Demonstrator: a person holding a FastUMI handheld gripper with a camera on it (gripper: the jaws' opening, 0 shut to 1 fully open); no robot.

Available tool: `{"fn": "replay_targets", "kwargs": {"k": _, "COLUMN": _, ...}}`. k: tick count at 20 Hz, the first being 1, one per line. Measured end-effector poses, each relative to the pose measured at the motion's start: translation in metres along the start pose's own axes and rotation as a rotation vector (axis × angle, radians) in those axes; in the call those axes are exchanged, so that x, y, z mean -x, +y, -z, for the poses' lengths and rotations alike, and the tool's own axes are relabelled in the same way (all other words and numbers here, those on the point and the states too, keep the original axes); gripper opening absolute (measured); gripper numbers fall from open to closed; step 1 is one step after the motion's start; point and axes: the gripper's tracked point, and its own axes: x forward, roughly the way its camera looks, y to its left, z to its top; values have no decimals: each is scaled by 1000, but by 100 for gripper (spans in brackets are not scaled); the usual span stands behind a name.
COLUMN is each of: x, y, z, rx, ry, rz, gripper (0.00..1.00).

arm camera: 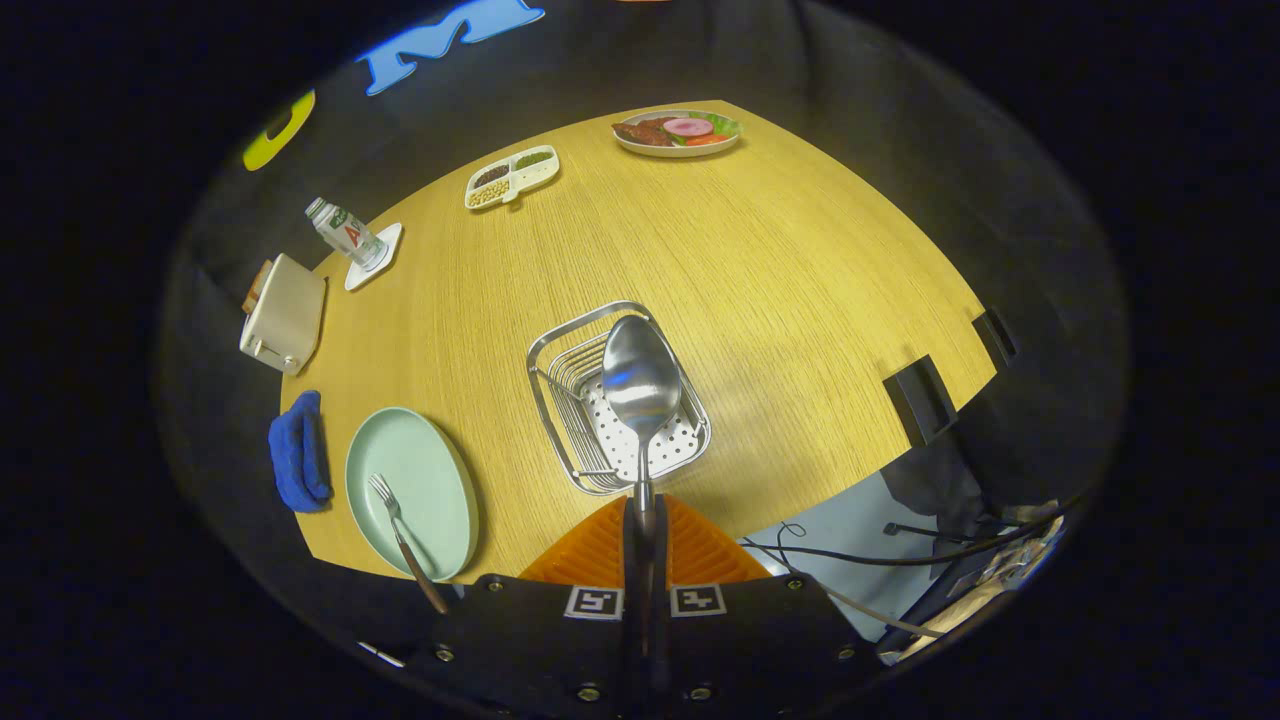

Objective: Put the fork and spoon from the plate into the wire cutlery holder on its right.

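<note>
Gripper view: your gripper point(641, 520) is clamped on the spoon point(641, 385), above the wire cutlery holder point(560, 350).
Surface: wooden table point(800, 270).
Plate point(440, 470): you see the fork point(395, 520) on it.

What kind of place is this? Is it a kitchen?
Probably a mock dining table in a test booth, not a real kitchen: a wooden table, a toaster, a food plate, dark cloth walls around.

The spoon point(641, 385) handle's lower end hides between the closed jaws, and the fork point(405, 540) handle's tip passes behind the gripper point(641, 540) body.
</note>
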Motion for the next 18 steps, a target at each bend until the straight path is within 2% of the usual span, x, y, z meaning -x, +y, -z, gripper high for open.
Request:
{"fn": "replay_targets", "kwargs": {"k": 3, "x": 5, "y": 2, "z": -5, "rx": 2, "ry": -13, "rz": -14, "gripper": 5}}
{"fn": "replay_targets", "kwargs": {"k": 7, "x": 15, "y": 4, "z": -25, "rx": 2, "ry": -103, "rz": -28, "gripper": 11}}
{"fn": "replay_targets", "kwargs": {"k": 9, "x": 20, "y": 8, "z": -33, "rx": -13, "ry": -143, "rz": -50, "gripper": 27}}
{"fn": "replay_targets", "kwargs": {"k": 12, "x": 18, "y": 4, "z": -35, "rx": -43, "ry": -161, "rz": -35, "gripper": 95}}
{"fn": "replay_targets", "kwargs": {"k": 14, "x": 19, "y": -1, "z": -33, "rx": -57, "ry": -165, "rz": -20, "gripper": 100}}
{"fn": "replay_targets", "kwargs": {"k": 18, "x": 17, "y": 3, "z": -27, "rx": -67, "ry": -150, "rz": -26, "gripper": 100}}
